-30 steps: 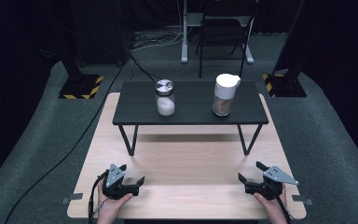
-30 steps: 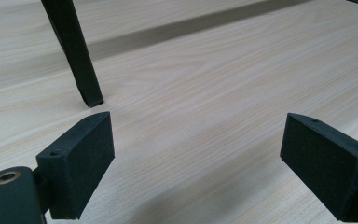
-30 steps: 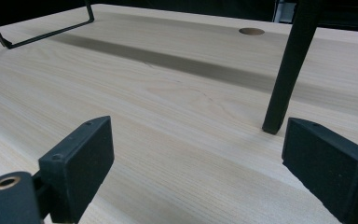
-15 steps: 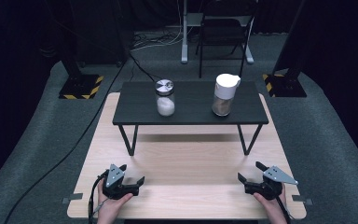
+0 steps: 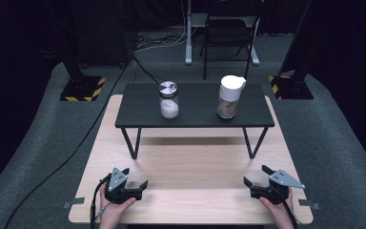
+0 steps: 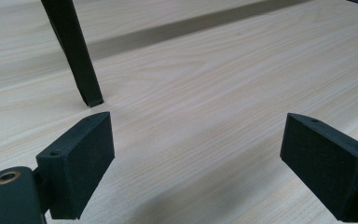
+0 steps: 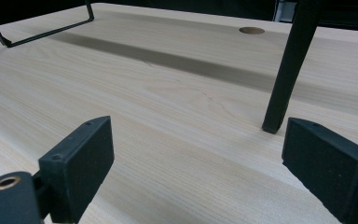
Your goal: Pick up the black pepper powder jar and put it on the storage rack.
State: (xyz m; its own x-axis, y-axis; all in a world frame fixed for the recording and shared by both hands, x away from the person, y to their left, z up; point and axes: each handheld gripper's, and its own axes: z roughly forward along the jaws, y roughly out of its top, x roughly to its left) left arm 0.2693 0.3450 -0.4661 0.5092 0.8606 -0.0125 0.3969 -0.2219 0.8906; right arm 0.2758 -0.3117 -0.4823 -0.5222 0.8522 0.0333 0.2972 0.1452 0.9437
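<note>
1. Wooden table (image 5: 190, 157) lay under everything; black stand (image 5: 195, 107) sat on its far half.
2. On the stand: white-lidded jug (image 5: 230, 97) toward its right end, glass jar (image 5: 168, 99) w/ metal lid left of centre, the two well apart.
3. My left gripper (image 5: 132, 186) rested near-left of the stand, well short of it, jaws wide, nothing btwn them; a stand leg (image 6: 77, 56) ahead.
4. My right gripper (image 5: 258, 177) rested near-right of the stand, jaws wide too, empty; another leg (image 7: 289, 70) ahead.
</note>
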